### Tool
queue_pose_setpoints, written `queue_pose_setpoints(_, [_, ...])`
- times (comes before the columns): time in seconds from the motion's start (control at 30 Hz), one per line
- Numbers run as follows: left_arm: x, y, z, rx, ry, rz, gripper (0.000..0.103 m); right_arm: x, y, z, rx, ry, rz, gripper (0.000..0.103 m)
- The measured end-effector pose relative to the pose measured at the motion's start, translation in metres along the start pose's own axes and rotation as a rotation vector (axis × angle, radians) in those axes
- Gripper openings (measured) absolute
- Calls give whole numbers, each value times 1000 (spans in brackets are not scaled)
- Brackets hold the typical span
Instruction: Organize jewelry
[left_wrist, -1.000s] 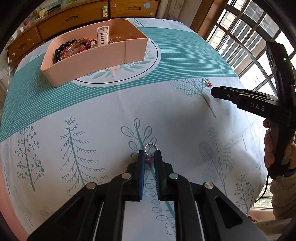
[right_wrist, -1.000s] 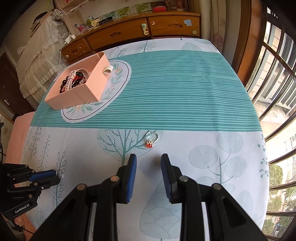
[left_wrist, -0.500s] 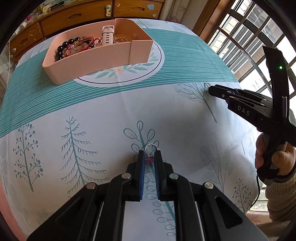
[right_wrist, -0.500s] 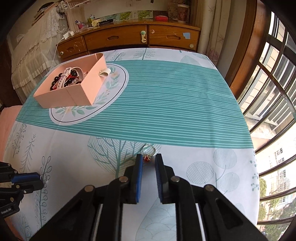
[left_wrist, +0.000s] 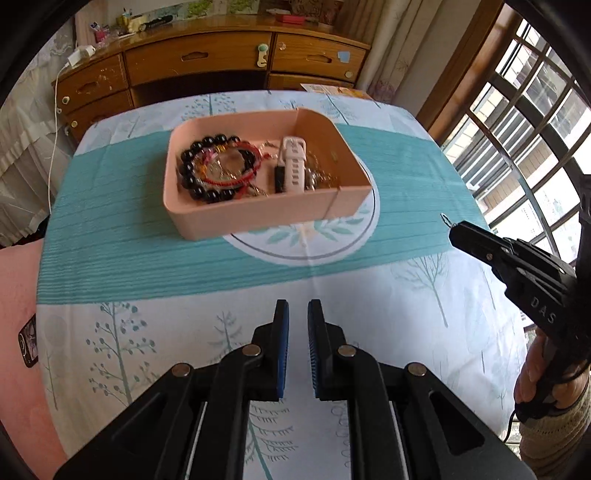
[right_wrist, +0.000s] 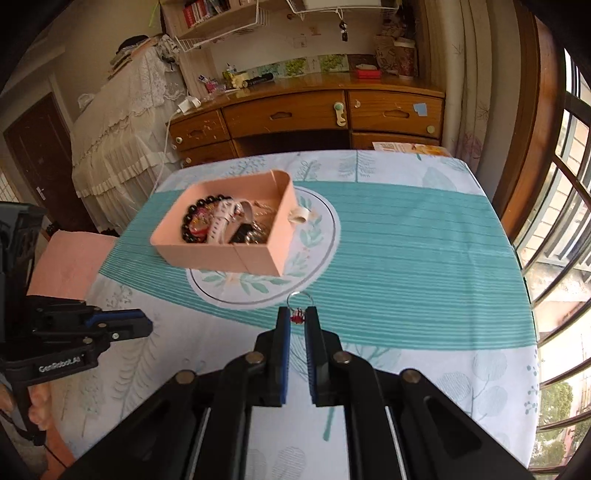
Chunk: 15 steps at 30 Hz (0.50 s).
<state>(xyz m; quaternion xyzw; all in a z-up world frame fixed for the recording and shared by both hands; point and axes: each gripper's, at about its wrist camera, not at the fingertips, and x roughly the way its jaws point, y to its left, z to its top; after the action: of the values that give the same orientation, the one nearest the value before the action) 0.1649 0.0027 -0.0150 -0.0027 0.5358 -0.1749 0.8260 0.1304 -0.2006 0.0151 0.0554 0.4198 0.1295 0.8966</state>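
Above the tree-print desk (right_wrist: 406, 236), the right tool (right_wrist: 297, 318) pinches a red-charmed ring (right_wrist: 300, 305), its loop poking out toward 12 o'clock, toward the pink box (left_wrist: 258, 212) of bracelets. Both tools tilt steeply downward; the left tool (left_wrist: 297, 314) is drawn narrow, nothing visible between its pads.

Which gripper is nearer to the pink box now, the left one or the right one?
Hard to tell; neither touches it. The left gripper hangs before the pink box. The right gripper, holding a ring earring, hangs off the box's right corner.
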Motion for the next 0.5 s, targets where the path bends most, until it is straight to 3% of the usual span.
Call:
queue_pose_setpoints(0.2, [-18, 21, 64, -54, -113, 46, 8, 16, 21, 56, 52, -39, 108, 8])
queue_pose_setpoints(0.43, [7, 39, 104, -90, -122, 117, 8, 68, 22, 97, 99, 10, 114, 8])
queue_pose_setpoints(0.5, [16, 44, 109, -94, -111, 125, 14, 80, 24, 101, 91, 31, 101, 8])
